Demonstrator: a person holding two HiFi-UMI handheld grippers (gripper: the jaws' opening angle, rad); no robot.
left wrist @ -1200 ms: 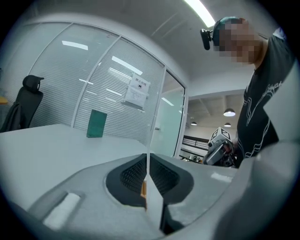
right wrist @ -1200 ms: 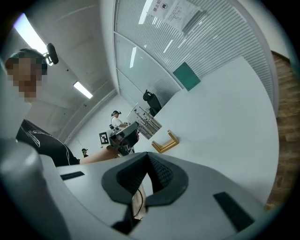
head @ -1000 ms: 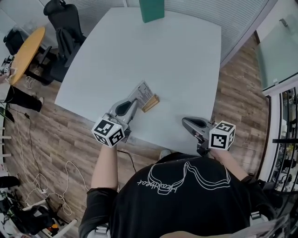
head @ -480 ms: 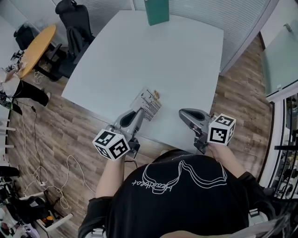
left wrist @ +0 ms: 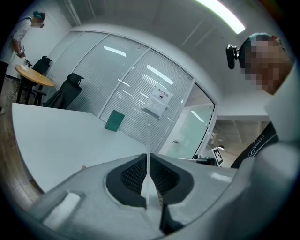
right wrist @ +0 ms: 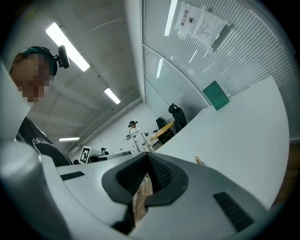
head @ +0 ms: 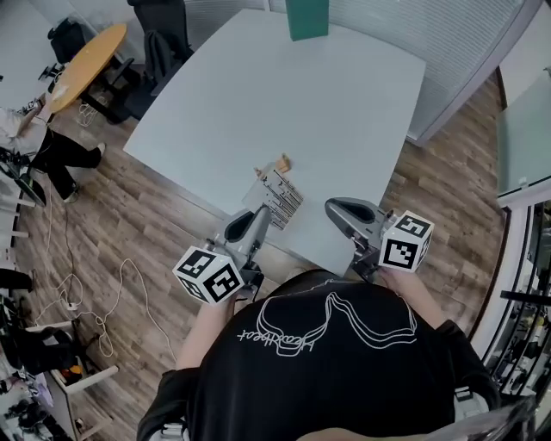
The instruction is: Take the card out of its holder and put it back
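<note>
My left gripper (head: 263,217) is shut on the near edge of a white printed card (head: 278,197), which hangs in the air over the table's near edge. In the left gripper view the card (left wrist: 147,157) shows edge-on as a thin white line between the black pads. The small wooden holder (head: 282,162) stands on the white table (head: 344,112) just beyond the card, apart from it. It also shows as a small speck (right wrist: 198,161) in the right gripper view. My right gripper (head: 332,208) hovers to the right of the card, shut with nothing in it.
A green box (head: 307,17) stands at the table's far edge. An orange round table (head: 86,65) and a black office chair (head: 168,34) are at the left, with a person (head: 34,142) beside them. Cables (head: 95,301) lie on the wooden floor.
The card has come out of the holder and moved toward me in the left gripper. The holder stays on the table. The right gripper has hardly moved.
</note>
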